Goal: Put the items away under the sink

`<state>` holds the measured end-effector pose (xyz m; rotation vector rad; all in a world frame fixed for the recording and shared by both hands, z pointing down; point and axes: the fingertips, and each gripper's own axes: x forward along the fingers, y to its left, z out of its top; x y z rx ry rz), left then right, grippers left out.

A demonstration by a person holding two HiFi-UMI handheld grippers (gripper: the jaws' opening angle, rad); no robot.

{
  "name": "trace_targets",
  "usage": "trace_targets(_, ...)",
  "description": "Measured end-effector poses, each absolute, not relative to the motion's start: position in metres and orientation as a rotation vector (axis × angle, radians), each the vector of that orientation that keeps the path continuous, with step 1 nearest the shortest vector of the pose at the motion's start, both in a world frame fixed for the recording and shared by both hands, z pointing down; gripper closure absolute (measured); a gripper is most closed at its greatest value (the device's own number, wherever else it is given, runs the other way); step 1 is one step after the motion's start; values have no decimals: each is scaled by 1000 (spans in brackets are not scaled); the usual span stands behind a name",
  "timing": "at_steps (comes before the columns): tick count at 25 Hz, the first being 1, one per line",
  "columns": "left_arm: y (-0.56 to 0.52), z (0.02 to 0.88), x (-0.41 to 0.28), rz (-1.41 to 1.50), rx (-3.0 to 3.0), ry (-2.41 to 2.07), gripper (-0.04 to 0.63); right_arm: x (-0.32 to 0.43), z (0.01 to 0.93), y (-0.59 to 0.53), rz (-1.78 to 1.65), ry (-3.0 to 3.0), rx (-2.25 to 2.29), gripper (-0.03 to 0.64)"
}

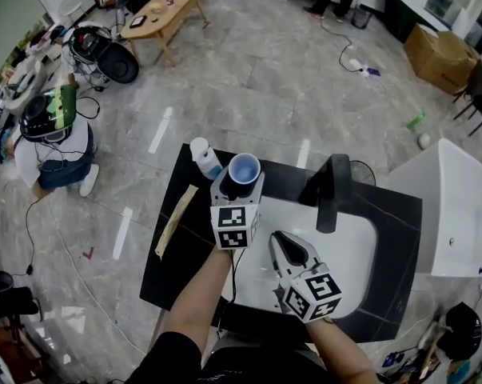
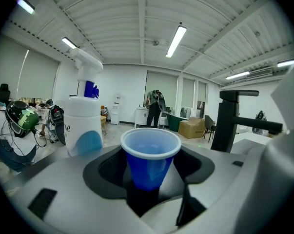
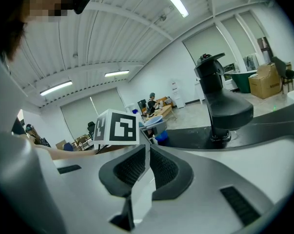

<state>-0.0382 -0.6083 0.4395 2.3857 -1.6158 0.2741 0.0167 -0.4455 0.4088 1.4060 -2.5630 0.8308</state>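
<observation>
Right gripper (image 1: 280, 242) closed, empty, above sink (image 1: 356, 250) | left gripper (image 1: 240, 185) clamped on blue cup (image 1: 244, 169) beside spray bottle (image 1: 203, 157) on desk (image 1: 177, 274) | step: cup pick-up | next: lift clear, carry under sink

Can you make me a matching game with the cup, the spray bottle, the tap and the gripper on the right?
Things:
1. blue cup
2. spray bottle
3. faucet
4. right hand-held gripper

Where or how:
A. black, standing at the edge of the sink
B. jaws together, over the white sink
C. between the jaws of the left hand-held gripper
D. white, on the counter beside the cup

Pairs: 1-C, 2-D, 3-A, 4-B
</observation>
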Motion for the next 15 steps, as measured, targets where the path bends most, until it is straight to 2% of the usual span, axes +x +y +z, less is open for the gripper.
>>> trace_targets(15, -549, 396, -24, 258, 2550, -1460, 301, 19, 400, -438, 777, -2556, 1423, 577)
